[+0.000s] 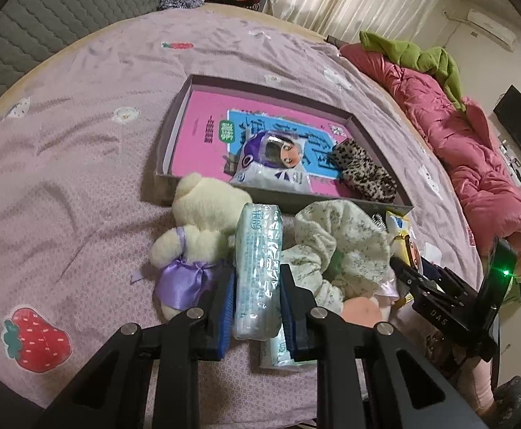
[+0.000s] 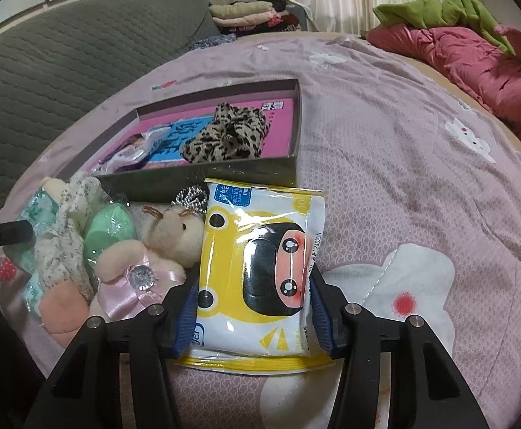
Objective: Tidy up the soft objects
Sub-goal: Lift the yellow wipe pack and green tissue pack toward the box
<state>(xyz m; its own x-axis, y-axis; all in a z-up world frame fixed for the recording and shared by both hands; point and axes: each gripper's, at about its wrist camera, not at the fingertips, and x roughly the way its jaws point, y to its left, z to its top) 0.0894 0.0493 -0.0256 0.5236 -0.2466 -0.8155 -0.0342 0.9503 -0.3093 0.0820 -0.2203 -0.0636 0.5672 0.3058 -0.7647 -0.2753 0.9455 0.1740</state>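
Showed, through the left wrist only, the left gripper [image 1: 256,298] clamped on a pale tissue pack [image 1: 258,279] beside the cream bear [image 1: 203,228]; through the right wrist only, the right gripper [image 2: 255,316] squeezing a yellow wipes pack [image 2: 260,268] before the box [image 2: 203,178] on the bed [image 2: 403,178]

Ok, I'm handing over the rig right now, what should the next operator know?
Left gripper: shut on the tissue pack.
Right gripper: shut on the yellow wipes pack.
Both packs are outside the box.
Done: purple wipes pack and leopard scrunchie in the box.
Left: both held packs, cream bear, floral cloth, pink-bow plush.
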